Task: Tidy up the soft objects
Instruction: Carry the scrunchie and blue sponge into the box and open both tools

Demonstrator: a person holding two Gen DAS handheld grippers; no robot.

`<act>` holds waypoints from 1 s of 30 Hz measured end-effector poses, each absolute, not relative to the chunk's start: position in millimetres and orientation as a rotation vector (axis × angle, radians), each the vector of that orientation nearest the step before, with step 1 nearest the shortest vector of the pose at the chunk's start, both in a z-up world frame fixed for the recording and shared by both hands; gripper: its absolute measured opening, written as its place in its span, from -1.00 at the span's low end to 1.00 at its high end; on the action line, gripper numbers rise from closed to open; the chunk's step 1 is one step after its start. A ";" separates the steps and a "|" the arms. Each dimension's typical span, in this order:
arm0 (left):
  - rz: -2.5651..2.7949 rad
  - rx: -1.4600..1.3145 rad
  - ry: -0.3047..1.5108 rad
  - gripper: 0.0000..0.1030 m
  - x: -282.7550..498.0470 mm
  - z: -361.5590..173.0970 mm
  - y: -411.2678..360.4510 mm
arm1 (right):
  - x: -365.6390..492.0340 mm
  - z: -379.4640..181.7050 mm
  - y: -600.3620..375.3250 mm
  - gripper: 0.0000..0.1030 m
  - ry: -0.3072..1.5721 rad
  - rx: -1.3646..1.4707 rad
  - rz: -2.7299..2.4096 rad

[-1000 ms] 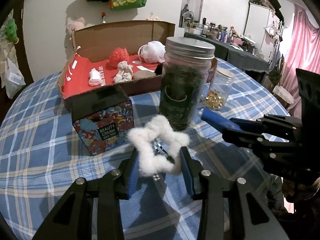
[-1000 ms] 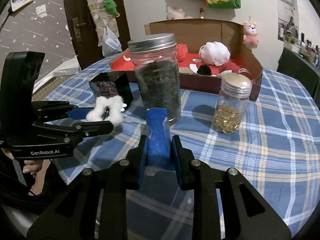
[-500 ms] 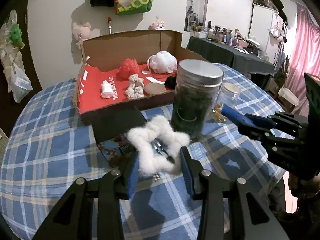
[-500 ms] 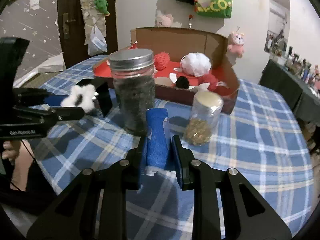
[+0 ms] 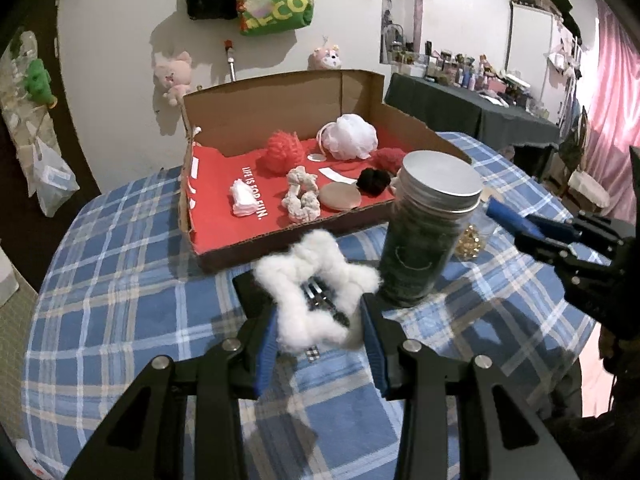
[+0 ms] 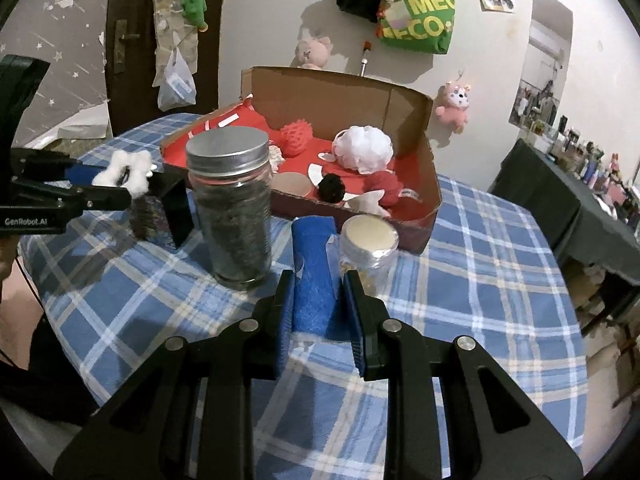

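The left gripper point(image 5: 318, 330) has its fingers clamped on a white fluffy hair clip point(image 5: 316, 286), held in the air above the surface point(image 5: 120, 280) and just short of the cardboard box point(image 5: 280, 96). The right gripper point(image 6: 320, 304) has its fingers clamped on a blue sponge point(image 6: 314, 276), held up between the tall jar point(image 6: 230, 208) and the small jar point(image 6: 368, 244). The box already contains several soft items: a white bath puff point(image 5: 354, 138), a red ball point(image 5: 282, 152), a black pom-pom point(image 5: 372, 180) and a beige scrunchie point(image 5: 302, 196). Judged from this layout, most of the sorting is complete. Two items remain in hand and not yet placed. Both must pass the jars to reach the box.
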State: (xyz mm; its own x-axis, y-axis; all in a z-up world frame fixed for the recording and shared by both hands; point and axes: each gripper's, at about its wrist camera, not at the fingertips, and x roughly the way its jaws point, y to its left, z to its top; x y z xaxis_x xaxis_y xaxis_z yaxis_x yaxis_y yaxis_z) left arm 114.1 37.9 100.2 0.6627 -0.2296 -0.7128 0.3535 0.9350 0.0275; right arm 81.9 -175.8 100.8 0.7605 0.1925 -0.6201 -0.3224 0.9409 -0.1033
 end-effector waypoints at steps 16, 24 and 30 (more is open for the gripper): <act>-0.431 0.232 0.864 -0.21 173.0 103.4 30.9 | 116.1 114.9 -170.3 -0.55 0.647 -0.349 0.283; -0.476 0.253 0.909 -0.21 199.4 99.5 25.2 | 141.0 116.3 -175.2 -0.55 0.685 -0.315 0.332; -0.505 0.266 0.933 -0.21 217.9 99.9 20.0 | 162.6 115.3 -175.6 -0.55 0.733 -0.286 0.391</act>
